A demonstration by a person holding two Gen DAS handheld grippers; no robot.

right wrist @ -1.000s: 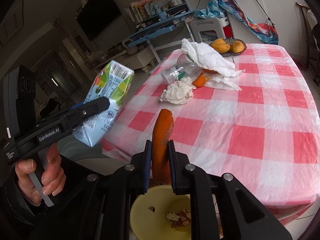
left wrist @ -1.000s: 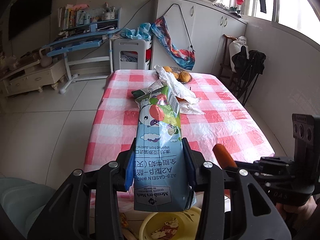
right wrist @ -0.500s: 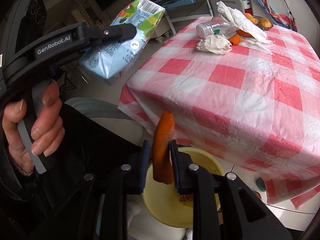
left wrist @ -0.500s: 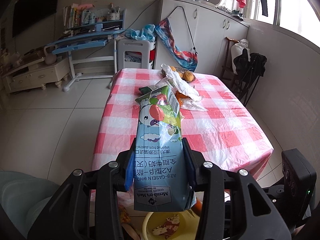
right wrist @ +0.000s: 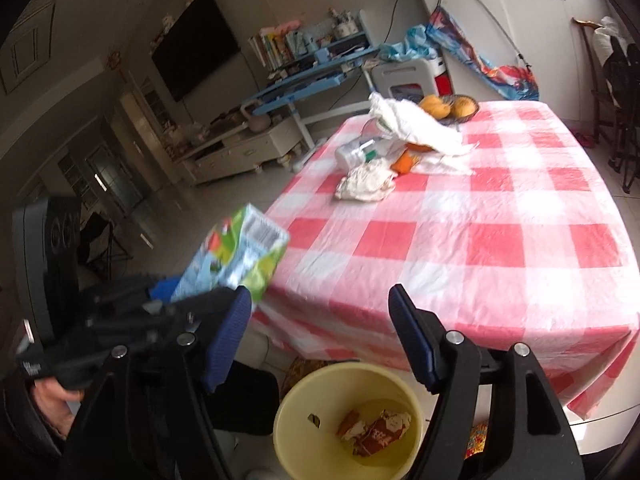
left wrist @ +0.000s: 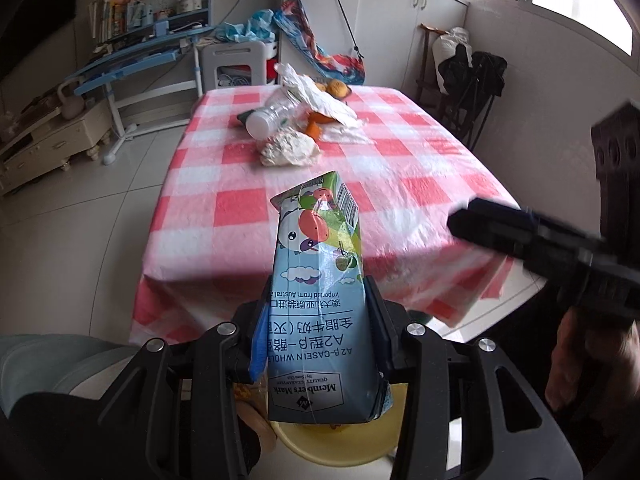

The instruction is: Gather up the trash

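My left gripper (left wrist: 318,292) is shut on a blue and green milk carton (left wrist: 320,300), held above the yellow trash bin (left wrist: 340,446); the carton also shows in the right wrist view (right wrist: 236,258). My right gripper (right wrist: 320,316) is open and empty above the yellow bin (right wrist: 296,420), which holds scraps of wrapper. On the red-checked table (right wrist: 480,240) lie a crumpled tissue (right wrist: 366,180), a clear plastic bottle (right wrist: 356,150), orange peel (right wrist: 404,162) and a white plastic bag (right wrist: 416,128).
A bowl of oranges (right wrist: 452,108) stands at the table's far end. A blue desk (left wrist: 132,56) and a white chair (left wrist: 236,60) stand beyond the table. A dark folding chair (left wrist: 468,80) stands to the right by the wall.
My right gripper has opened and the orange carrot piece it held is gone from its jaws. It has risen and turned toward the table. The left gripper still holds the carton.
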